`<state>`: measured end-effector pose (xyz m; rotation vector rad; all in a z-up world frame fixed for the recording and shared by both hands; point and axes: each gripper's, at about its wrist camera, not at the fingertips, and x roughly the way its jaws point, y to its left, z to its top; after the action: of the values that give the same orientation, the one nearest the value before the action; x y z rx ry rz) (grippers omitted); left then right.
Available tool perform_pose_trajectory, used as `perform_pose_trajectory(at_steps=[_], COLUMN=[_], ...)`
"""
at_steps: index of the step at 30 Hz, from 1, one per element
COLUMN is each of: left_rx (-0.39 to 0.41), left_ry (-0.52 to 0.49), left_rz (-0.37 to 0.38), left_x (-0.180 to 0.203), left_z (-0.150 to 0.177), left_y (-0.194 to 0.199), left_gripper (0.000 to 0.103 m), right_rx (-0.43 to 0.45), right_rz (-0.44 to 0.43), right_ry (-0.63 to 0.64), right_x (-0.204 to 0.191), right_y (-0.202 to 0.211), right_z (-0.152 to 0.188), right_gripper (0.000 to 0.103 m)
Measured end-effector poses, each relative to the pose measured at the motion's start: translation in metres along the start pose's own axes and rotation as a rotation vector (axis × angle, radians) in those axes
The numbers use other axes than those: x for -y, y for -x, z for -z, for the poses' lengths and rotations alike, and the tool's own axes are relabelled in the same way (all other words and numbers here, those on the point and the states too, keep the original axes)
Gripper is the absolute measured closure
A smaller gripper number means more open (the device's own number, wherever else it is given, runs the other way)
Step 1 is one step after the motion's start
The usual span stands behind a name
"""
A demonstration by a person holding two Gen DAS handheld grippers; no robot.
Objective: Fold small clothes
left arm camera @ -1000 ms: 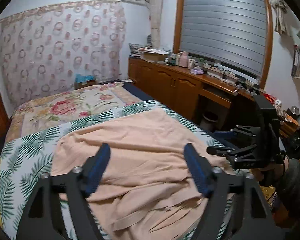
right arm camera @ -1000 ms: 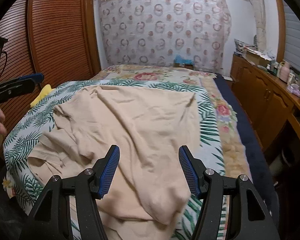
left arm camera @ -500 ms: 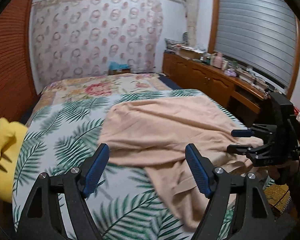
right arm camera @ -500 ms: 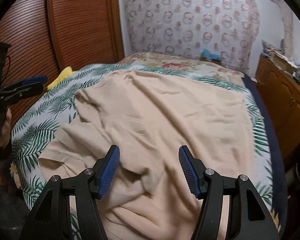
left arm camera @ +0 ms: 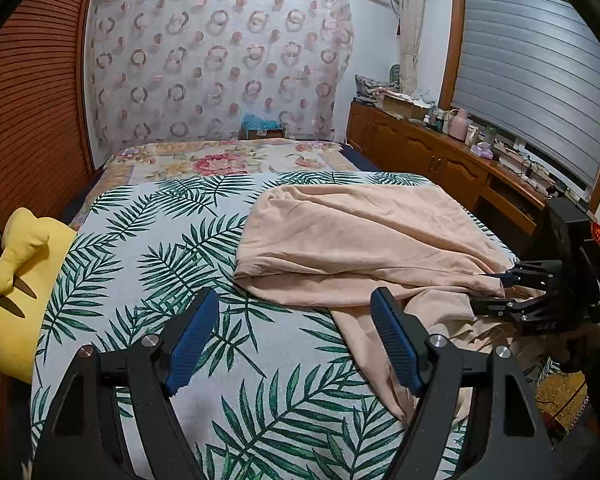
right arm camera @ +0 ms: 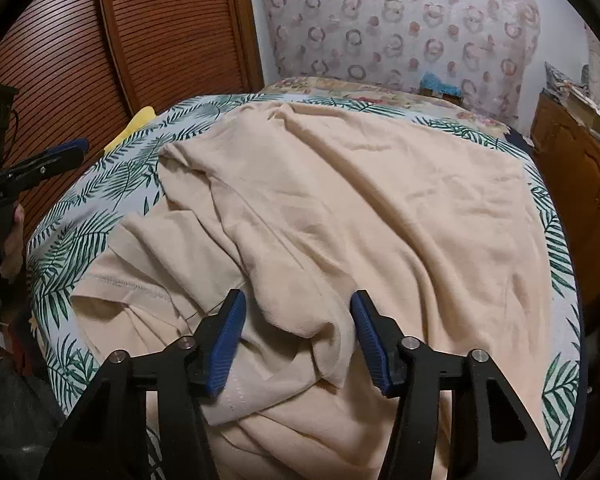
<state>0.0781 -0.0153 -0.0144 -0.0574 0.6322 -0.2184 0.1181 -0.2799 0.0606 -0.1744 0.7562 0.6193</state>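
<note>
Peach garment point(right arm camera: 380, 208) lies rumpled on the bed point(left arm camera: 148, 248); right tool point(right arm camera: 298, 340) is closing around a fold, left tool point(left arm camera: 292, 336) gapes empty. Next, I reckon: pinch and spread.

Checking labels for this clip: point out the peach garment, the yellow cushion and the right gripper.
peach garment point(right arm camera: 380, 200): right wrist view, flat middle of the cloth.
yellow cushion point(left arm camera: 20, 280): left wrist view, its broad face.
right gripper point(right arm camera: 298, 340): right wrist view, between its fingertips.

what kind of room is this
Most likely a home bedroom: a bed with a palm-leaf cover fills the middle, a peach garment lies on it, a wooden sideboard cluttered with household things runs under a shuttered window, and a slatted wooden wardrobe door stands alongside.
</note>
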Motion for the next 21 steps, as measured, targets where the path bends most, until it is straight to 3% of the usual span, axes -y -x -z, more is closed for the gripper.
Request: perform_pose_trajectory(at_steps=[3, 5, 8, 14, 21], left_rx=[0.0, 0.0, -0.001, -0.003, 0.002], left_ry=[0.0, 0.0, -0.001, -0.004, -0.011], left_rz=[0.001, 0.0, 0.001, 0.0, 0.01], left_x=[0.001, 0.001, 0.001, 0.004, 0.011], left_z=[0.0, 0.0, 0.001, 0.001, 0.001], left_y=[0.0, 0.0, -0.001, -0.001, -0.001], left_gripper=[0.024, 0.024, 0.024, 0.024, 0.024], right_rx=[-0.001, 0.007, 0.025, 0.162, 0.253], right_rz=[0.003, 0.02, 0.034, -0.01, -0.023], right_ry=[0.021, 0.041, 0.08, 0.1, 0.118], right_x=[-0.002, -0.007, -0.019, -0.035, -0.039], right_y=[-0.002, 0.0, 0.001, 0.043, 0.093], right_z=[0.0, 0.0, -0.001, -0.011, -0.021], right_gripper=[0.064, 0.084, 0.095, 0.097, 0.097])
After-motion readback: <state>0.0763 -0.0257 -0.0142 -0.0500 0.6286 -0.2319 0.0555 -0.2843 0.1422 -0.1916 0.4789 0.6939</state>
